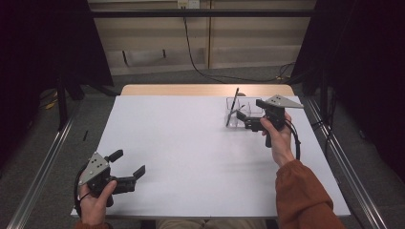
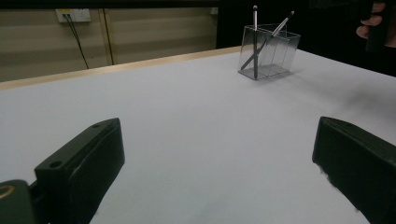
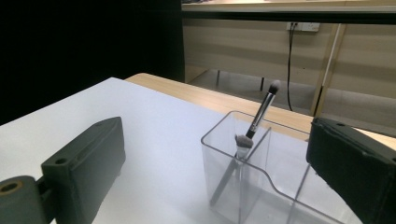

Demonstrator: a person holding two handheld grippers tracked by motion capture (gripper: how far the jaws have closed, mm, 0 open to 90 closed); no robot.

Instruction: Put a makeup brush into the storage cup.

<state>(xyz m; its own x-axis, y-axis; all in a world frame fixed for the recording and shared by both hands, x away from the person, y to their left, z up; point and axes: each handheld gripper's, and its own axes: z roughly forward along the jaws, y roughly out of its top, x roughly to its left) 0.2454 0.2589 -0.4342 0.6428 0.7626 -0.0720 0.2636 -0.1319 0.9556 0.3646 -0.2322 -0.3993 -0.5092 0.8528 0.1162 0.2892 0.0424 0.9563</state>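
High view looks down; both tongs views sit low — sharing the clear holder [image 2: 269,51] (right's nearer).

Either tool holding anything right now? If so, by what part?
Nothing held. Left tool and right tool are both open; the brushes stand in the clear organizer.

Left gripper [image 1: 128,163] held low with jaws wide apart, right gripper [image 1: 242,115] extended forward, jaws spread
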